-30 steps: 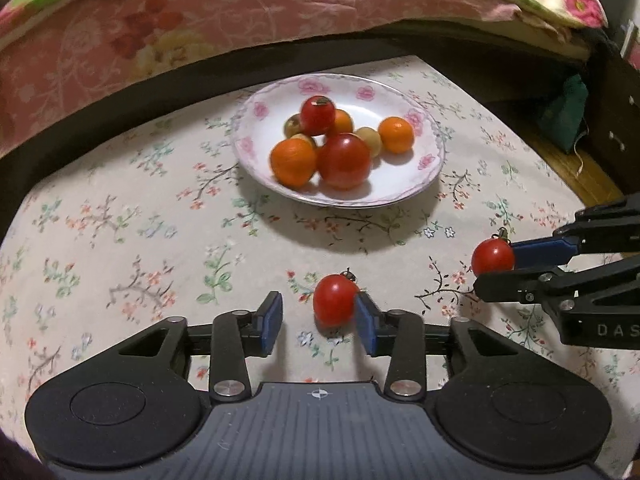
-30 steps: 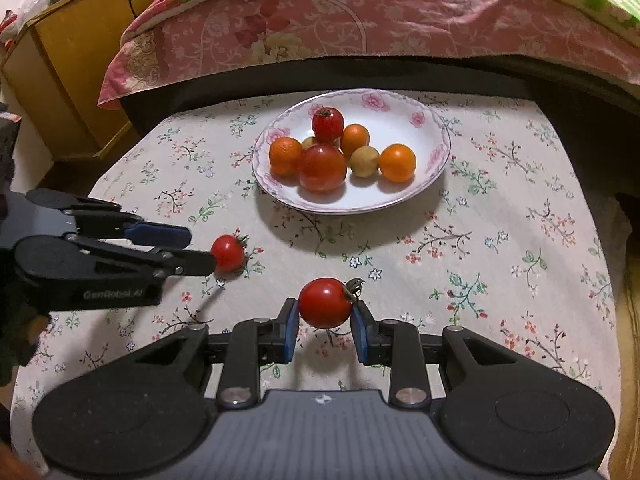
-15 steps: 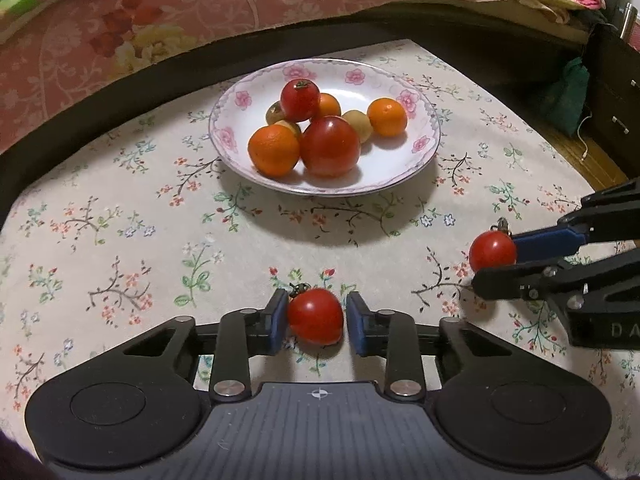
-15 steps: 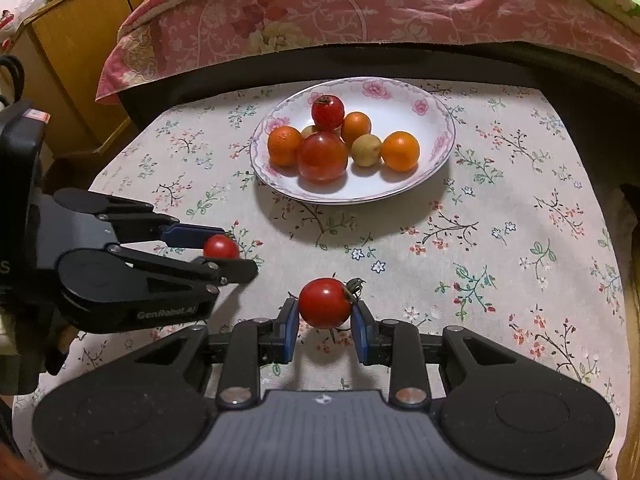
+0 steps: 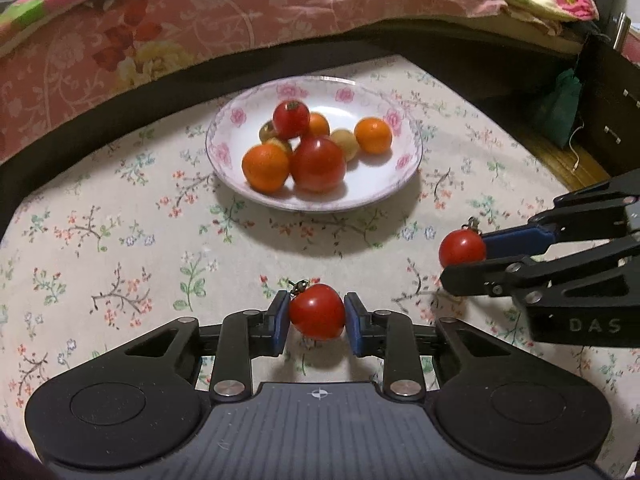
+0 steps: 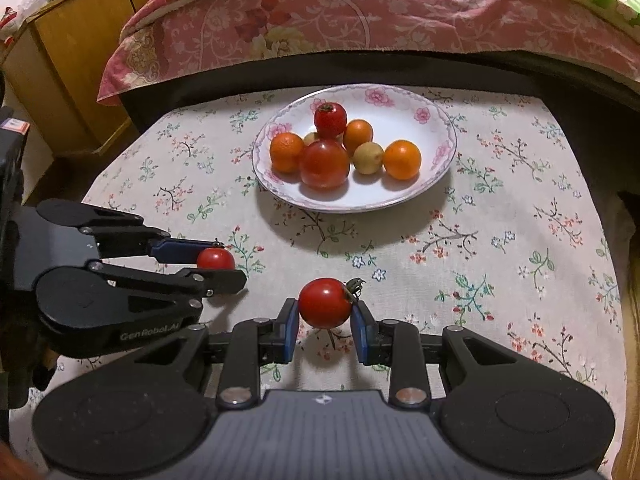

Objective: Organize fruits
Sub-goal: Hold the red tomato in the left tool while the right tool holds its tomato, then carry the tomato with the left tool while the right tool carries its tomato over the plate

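Left gripper (image 5: 317,320) at lower centre of the left wrist view, blue pads pinching a red tomato (image 5: 317,311), stem at its upper left, raised a little over its shadow on the flowered tablecloth (image 5: 120,240). Same gripper seen from the side at centre left of the right wrist view (image 6: 218,264), tomato (image 6: 216,259) caught between its two fingers. Right gripper (image 6: 325,320) at lower centre of the right wrist view, likewise clamped on a second tomato (image 6: 325,302), dry green stem poking out at its upper right, also clear of the cloth. Seen again at centre right of the left wrist view (image 5: 464,258), that tomato (image 5: 462,248) at the fingertips, lettering "DAS" on the black body. White plate (image 5: 360,96) with pink flowers on its rim, in the upper middle of both views, well apart from both grippers. On the plate, a close heap: large red tomato (image 5: 318,165) at the front, smaller red tomato (image 5: 291,119) on top behind it, orange fruit (image 5: 265,167) touching at left, another (image 5: 373,135) at right, a third (image 5: 318,125) partly hidden behind, plus small yellowish fruits (image 5: 347,144) tucked between. Pink floral bedspread (image 5: 200,20) across the top of both frames, above a dark bed edge. Wooden cabinet (image 6: 72,72) at upper left of the right wrist view.
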Action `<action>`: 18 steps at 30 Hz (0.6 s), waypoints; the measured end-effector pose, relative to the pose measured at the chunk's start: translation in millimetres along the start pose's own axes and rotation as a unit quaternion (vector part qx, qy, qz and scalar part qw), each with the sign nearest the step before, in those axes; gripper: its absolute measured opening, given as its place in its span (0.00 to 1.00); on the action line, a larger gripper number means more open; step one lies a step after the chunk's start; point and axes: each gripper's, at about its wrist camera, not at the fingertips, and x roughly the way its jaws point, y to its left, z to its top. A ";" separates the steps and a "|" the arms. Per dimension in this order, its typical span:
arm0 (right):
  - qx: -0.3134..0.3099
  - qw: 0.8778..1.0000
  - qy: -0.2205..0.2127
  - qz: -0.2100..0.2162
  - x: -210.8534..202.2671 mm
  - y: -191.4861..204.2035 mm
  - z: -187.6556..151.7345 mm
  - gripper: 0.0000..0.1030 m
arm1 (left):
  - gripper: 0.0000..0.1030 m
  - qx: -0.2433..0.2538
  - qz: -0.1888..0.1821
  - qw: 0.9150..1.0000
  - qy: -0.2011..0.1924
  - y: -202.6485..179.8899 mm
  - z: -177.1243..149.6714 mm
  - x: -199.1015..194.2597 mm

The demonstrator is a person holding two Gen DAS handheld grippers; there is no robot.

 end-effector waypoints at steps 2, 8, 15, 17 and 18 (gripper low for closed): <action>-0.001 1.000 -0.004 0.000 -0.8 0.4 1.9 0.28 | 0.35 -0.004 -0.001 1.000 -0.006 1.0 4.8 -2.3; -0.001 1.000 -0.014 0.001 1.9 -2.0 13.1 0.28 | 0.36 -0.008 0.000 1.000 -0.024 4.2 20.5 -7.2; -0.001 1.000 -0.029 0.001 4.1 -6.7 29.4 0.28 | 0.36 0.001 0.007 0.999 -0.045 6.6 47.7 -5.3; -0.001 0.999 -0.035 -0.001 5.1 -8.9 35.2 0.28 | 0.36 0.003 0.008 0.999 -0.049 7.3 55.5 -1.8; 0.000 0.999 -0.037 -0.002 6.3 -10.5 37.8 0.28 | 0.36 0.004 0.008 0.999 -0.050 7.2 58.8 0.1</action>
